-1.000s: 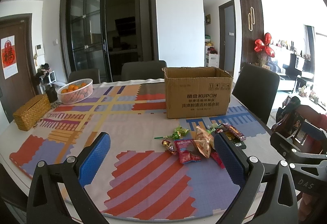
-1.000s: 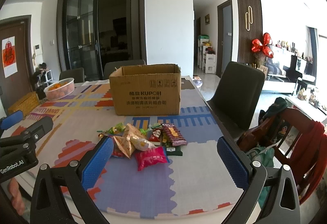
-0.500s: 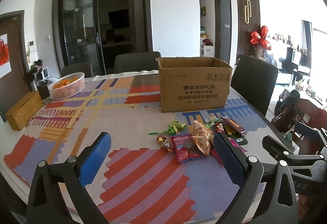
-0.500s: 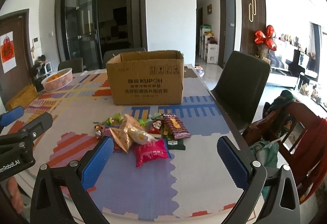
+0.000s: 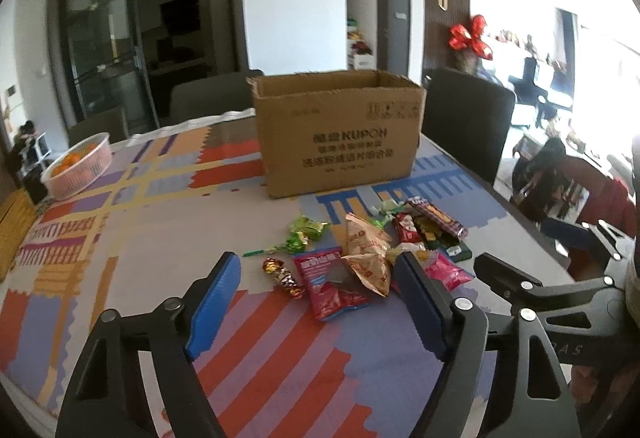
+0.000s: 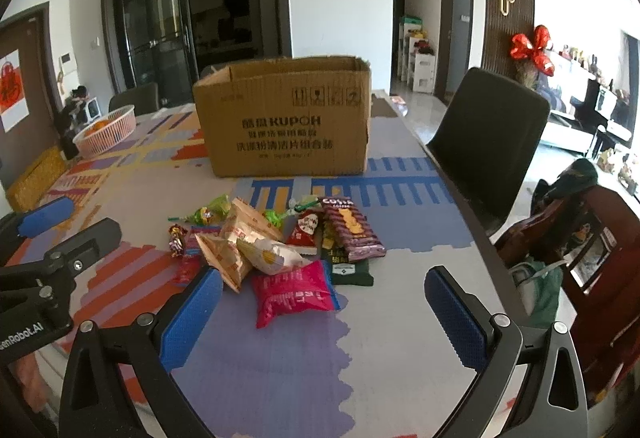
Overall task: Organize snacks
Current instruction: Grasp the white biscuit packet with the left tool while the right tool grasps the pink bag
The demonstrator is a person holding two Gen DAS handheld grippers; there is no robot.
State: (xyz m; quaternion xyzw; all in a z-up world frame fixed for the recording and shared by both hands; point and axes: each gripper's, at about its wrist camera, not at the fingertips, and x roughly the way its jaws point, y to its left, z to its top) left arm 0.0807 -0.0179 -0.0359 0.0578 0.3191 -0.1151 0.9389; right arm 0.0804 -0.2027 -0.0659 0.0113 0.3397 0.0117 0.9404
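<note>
Both grippers have moved closer to the snack pile (image 5: 360, 258) than a second ago. The left gripper (image 5: 320, 302) and right gripper (image 6: 324, 314) hang released above the table (image 6: 280, 378), snacks just beyond their fingertips, cardboard box (image 6: 284, 122) behind.

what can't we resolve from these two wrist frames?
- Inside of the cardboard box: both views look at its front wall; contents hidden.
- Snacks at the bottom of the snack pile: overlapped by the packets on top in both views.
- Pink packet, left wrist view: partly behind a pad of the left tool.
- Small print on the box, left wrist view: blurred.
- Fruit basket: too small to count the contents.
</note>
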